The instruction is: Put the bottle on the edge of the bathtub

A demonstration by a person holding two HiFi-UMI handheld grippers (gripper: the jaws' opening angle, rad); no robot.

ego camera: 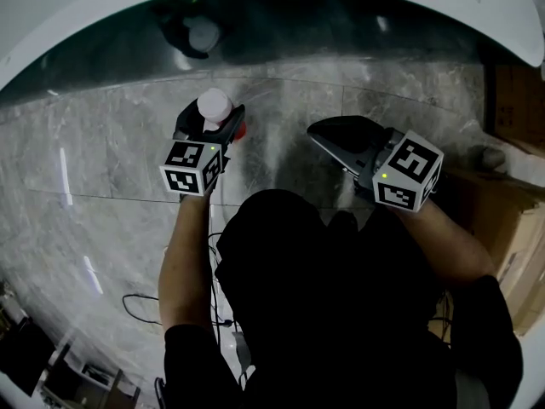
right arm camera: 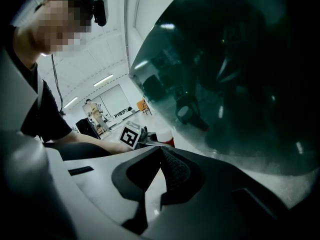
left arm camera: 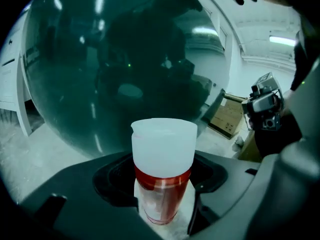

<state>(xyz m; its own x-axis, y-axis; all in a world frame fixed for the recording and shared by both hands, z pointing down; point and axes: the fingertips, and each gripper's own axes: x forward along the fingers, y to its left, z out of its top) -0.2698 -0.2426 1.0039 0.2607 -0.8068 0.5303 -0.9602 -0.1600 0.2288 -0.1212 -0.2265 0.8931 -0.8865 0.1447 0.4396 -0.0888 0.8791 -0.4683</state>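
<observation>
A bottle [left arm camera: 162,184] with a red see-through body and a wide white cap [ego camera: 215,105] stands upright between the jaws of my left gripper [ego camera: 228,122], which is shut on it. The dark glossy wall of the bathtub [left arm camera: 125,59] rises right in front of the bottle and mirrors it. In the head view the tub's white rim [ego camera: 94,20] curves across the top. My right gripper [ego camera: 319,135] hovers beside the left one over the floor, its jaws shut with nothing between them [right arm camera: 161,154]. The right gripper view also catches the bottle [right arm camera: 166,135] off to the left.
Grey marble floor tiles [ego camera: 102,160] run up to the tub's base. Cardboard boxes [ego camera: 511,220] stand at the right. A black cable [ego camera: 136,309] lies on the floor at the lower left, near dark equipment [ego camera: 25,356].
</observation>
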